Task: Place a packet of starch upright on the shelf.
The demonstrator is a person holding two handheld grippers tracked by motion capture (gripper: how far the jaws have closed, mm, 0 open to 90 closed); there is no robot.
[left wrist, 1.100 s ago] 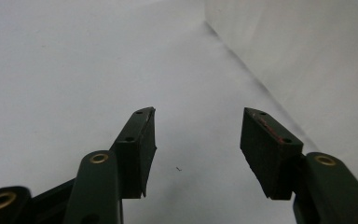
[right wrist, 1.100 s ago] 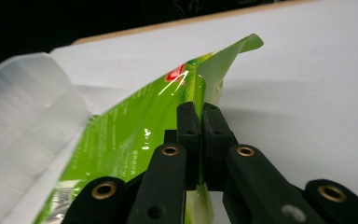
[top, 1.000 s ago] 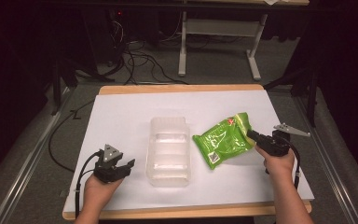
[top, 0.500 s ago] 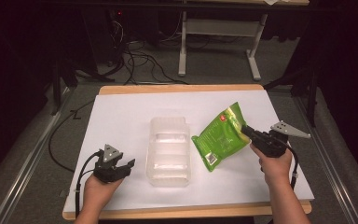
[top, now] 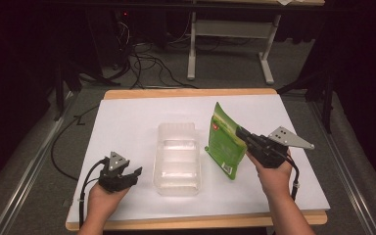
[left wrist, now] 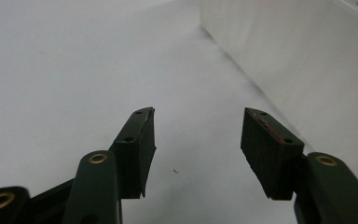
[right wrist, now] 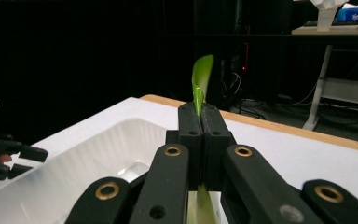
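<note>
Green pouch [top: 226, 142] is held clamped in right tool [top: 247, 138], lifted beside clear tray [top: 177, 157]. Left tool [top: 127, 175] is rested agape on worktop [top: 127, 117]. Next, prob.: pouch swung over tray & released.

The pouch [top: 226, 142] pinched in the right gripper [top: 241, 134] is bright green, with a small red and white mark near its upper corner and a white label patch at its lower end; seen edge-on in the right gripper view it is a glossy lime green sliver [right wrist: 200, 81]. Both the right gripper and the left gripper [top: 132, 173] are black, with brass-coloured rivets and grey three-cornered plates. The tray [top: 177, 154] between them is clear and frosted white. The counter [top: 127, 122] under them is white with a pale wood edge. The floor [top: 29, 147] beyond the left gripper is grey.
</note>
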